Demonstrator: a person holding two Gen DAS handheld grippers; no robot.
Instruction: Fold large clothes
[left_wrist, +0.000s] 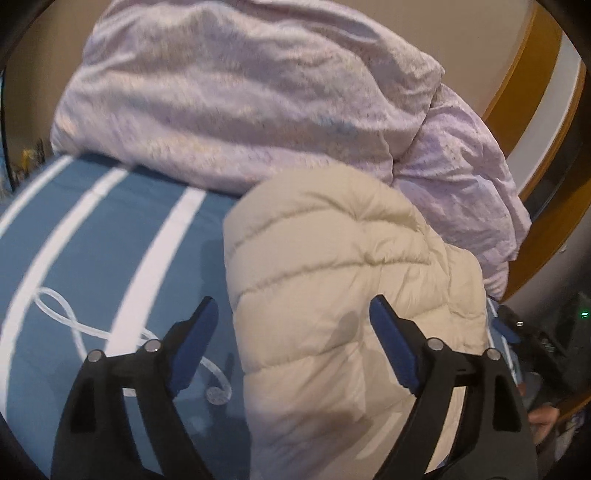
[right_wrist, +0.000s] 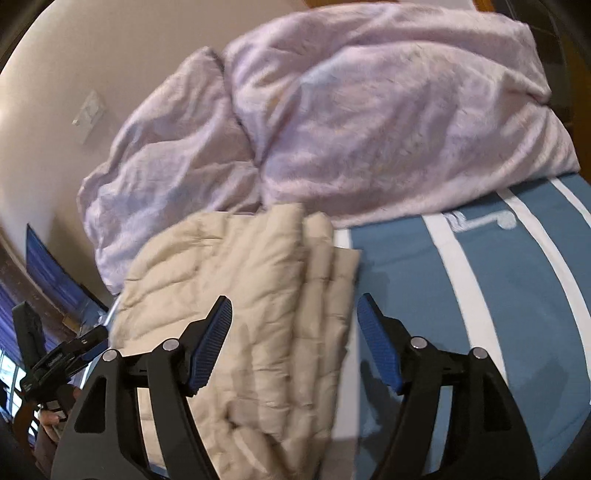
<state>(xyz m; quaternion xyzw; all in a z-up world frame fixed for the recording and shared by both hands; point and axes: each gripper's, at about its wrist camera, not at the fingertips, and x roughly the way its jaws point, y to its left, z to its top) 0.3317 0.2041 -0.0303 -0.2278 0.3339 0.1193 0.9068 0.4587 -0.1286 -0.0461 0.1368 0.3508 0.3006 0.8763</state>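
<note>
I find both my claws wide and empty, left gripper (left_wrist: 293, 310) and right gripper (right_wrist: 294, 308) above the folded jacket (left_wrist: 343, 295) on the bed (left_wrist: 92, 236), duvet (left_wrist: 240, 96) at twelve o'clock.

The jacket (left_wrist: 347, 280) is a cream, puffy quilted one, stitched in horizontal channels that bulge between the seams. It lies folded into a thick, compact bundle on the blue bed cover (left_wrist: 110, 240) with white stripes, its far end touching the rumpled lilac duvet (left_wrist: 240, 92) heaped behind it. In the left wrist view its rounded top fold faces the duvet and the padding looks smooth and plump. In the right wrist view (right_wrist: 236, 280) several layered edges show stacked along its right side, beside a white stripe of the cover; the surface there is creased.
</note>
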